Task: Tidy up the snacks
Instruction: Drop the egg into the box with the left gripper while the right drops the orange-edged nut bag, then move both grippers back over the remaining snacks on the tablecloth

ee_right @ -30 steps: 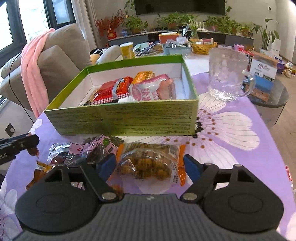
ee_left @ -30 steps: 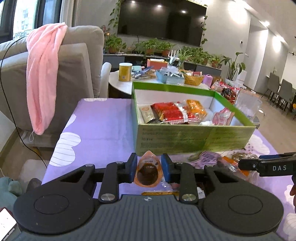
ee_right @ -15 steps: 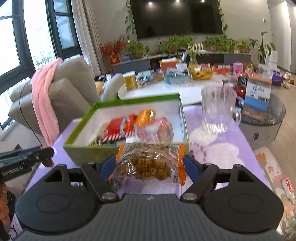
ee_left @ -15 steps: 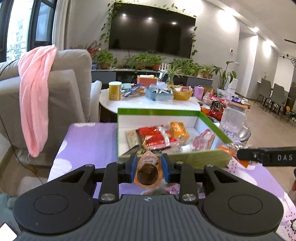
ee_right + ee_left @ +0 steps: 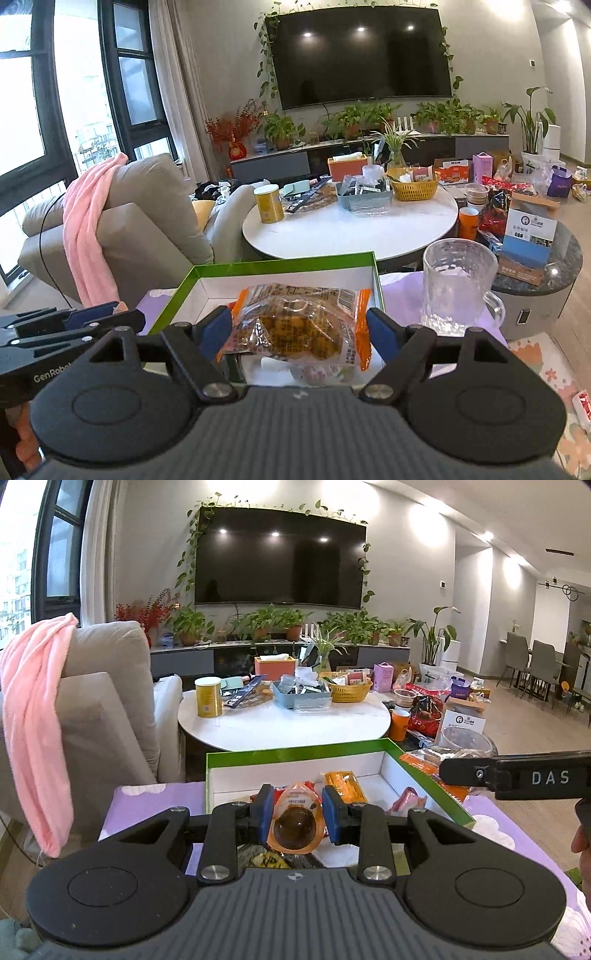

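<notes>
Two grippers, each with one snack packet. Left gripper (image 5: 296,814) pinching a small orange pouch (image 5: 295,821) with a dark round sweet inside, blue pads pressed on its two sides, held up over the near edge of the green box (image 5: 424,775). Right gripper (image 5: 302,330) clamped, jaws fairly wide, on a clear orange-edged bag (image 5: 299,323) of brown pieces, also raised over the near edge of the same box (image 5: 173,295). One box only, green outside and white inside, lid off, resting on the purple flowered tablecloth (image 5: 159,797); inside, an orange packet (image 5: 345,788), a red one partly hidden behind the left pads, a pink one (image 5: 406,799) at the right wall; the rest covered by the grippers, so no full count. One empty glass mug (image 5: 458,284) standing just right of the box. Beyond, a round white table (image 5: 351,236) carrying one yellow can (image 5: 269,205), one grey tray, one yellow basket (image 5: 413,184) and one orange tissue box. Grey sofa (image 5: 147,229) to the left with a pink cloth (image 5: 88,229) draped over its back. Wall television (image 5: 280,555) behind a row of potted plants.
</notes>
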`<act>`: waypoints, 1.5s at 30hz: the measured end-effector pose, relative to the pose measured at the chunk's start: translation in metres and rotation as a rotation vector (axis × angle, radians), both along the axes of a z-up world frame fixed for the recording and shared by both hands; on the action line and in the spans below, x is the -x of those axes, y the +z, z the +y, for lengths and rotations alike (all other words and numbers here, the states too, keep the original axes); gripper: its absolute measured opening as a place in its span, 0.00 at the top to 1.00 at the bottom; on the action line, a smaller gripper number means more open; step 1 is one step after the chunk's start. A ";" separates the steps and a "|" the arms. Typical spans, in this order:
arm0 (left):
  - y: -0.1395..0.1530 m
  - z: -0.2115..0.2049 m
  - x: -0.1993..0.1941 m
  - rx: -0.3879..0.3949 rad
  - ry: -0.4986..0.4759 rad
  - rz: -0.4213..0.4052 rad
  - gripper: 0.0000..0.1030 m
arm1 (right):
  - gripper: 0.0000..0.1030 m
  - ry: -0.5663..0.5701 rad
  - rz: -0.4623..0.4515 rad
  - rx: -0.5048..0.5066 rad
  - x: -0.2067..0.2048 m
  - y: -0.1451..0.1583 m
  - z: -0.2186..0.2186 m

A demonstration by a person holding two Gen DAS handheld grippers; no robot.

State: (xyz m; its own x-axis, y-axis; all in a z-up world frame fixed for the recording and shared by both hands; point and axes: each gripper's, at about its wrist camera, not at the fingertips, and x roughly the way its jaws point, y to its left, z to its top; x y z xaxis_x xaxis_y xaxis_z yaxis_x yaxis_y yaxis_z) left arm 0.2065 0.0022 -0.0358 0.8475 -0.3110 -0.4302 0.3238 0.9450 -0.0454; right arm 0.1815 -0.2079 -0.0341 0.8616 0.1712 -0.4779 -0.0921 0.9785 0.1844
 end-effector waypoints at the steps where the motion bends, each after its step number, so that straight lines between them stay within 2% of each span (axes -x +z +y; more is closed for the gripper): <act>1: -0.001 -0.001 -0.004 -0.003 -0.002 0.001 0.74 | 0.22 -0.002 0.004 -0.003 -0.004 -0.002 -0.001; 17: -0.032 -0.008 -0.060 -0.023 0.014 0.067 0.74 | 0.21 -0.017 0.054 -0.014 -0.042 -0.025 0.002; 18: -0.035 -0.010 -0.062 -0.038 0.032 0.062 0.69 | 0.20 -0.028 0.050 -0.016 -0.043 -0.027 0.002; 19: -0.037 -0.011 -0.063 -0.053 0.046 0.055 0.55 | 0.20 -0.050 0.039 -0.013 -0.042 -0.029 0.002; 21: -0.041 -0.014 -0.064 -0.080 0.062 0.038 0.43 | 0.20 -0.082 0.023 -0.001 -0.041 -0.032 0.003; 26: -0.043 -0.010 -0.061 -0.077 0.057 0.044 0.43 | 0.20 -0.092 0.041 -0.023 -0.038 -0.032 -0.003; 34: -0.030 0.002 -0.042 -0.077 0.072 0.033 0.43 | 0.20 -0.094 0.052 -0.035 -0.024 -0.025 -0.002; 42: -0.026 0.023 -0.015 -0.047 0.112 0.060 0.43 | 0.20 -0.095 0.058 -0.028 -0.002 -0.020 -0.005; 45: -0.030 0.026 -0.006 -0.058 0.108 0.094 0.43 | 0.20 -0.094 0.077 -0.027 0.006 -0.023 -0.008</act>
State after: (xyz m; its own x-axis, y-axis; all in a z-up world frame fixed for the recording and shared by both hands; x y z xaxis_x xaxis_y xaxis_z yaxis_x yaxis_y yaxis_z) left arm 0.2128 0.0287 -0.0659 0.8295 -0.1926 -0.5242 0.2170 0.9761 -0.0152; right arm 0.1759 -0.2154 -0.0572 0.8353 0.1052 -0.5396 0.0149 0.9768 0.2135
